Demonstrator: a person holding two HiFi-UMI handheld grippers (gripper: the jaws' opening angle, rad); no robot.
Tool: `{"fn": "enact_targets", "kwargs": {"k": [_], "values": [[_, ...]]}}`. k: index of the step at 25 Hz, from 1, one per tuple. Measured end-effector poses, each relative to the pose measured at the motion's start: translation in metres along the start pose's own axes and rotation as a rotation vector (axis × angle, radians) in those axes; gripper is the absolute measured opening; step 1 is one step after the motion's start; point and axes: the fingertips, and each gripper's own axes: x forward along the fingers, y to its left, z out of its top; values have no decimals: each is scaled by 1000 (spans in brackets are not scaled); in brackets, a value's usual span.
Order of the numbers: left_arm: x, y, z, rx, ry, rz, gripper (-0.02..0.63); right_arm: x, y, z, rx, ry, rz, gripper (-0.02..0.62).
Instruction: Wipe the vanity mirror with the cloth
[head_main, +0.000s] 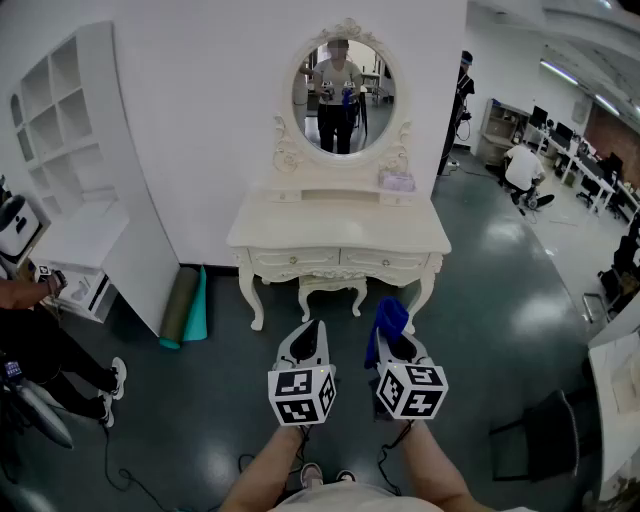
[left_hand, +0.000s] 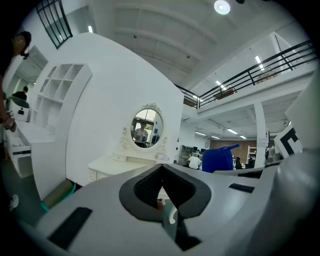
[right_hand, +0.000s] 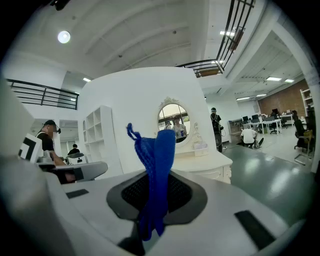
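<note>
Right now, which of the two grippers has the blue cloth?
The right gripper: its jaws are shut on the blue cloth. The left gripper has its jaws together with nothing between them.

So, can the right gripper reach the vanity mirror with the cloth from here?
Probably not yet. The right gripper, jaws shut on the cloth, hangs over floor short of the vanity table, and the mirror stands at the table's back. Nothing blocks the way; stepping closer should do.

Open-plan office: desks (head_main: 597, 183), monitors (head_main: 541, 116)
</note>
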Motion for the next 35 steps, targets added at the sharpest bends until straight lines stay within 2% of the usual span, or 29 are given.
{"fn": "enact_targets", "kwargs": {"k": [8, 12, 20, 27, 35], "values": [[4, 13, 1, 1, 3, -11, 9, 10, 7, -3, 1, 1, -9, 72], [6, 25, 4, 8, 5, -19, 9, 19, 15, -3, 50, 0, 16, 74], [15, 61, 14, 16, 2, -40, 9, 36, 13, -7, 65, 4, -62, 74], [40, 84, 8, -7, 34, -40, 9, 54, -6, -9, 100, 11, -127, 73], [93, 97, 7, -26, 39, -46, 9, 108, -25, -6, 103, 35, -124, 74]]}}
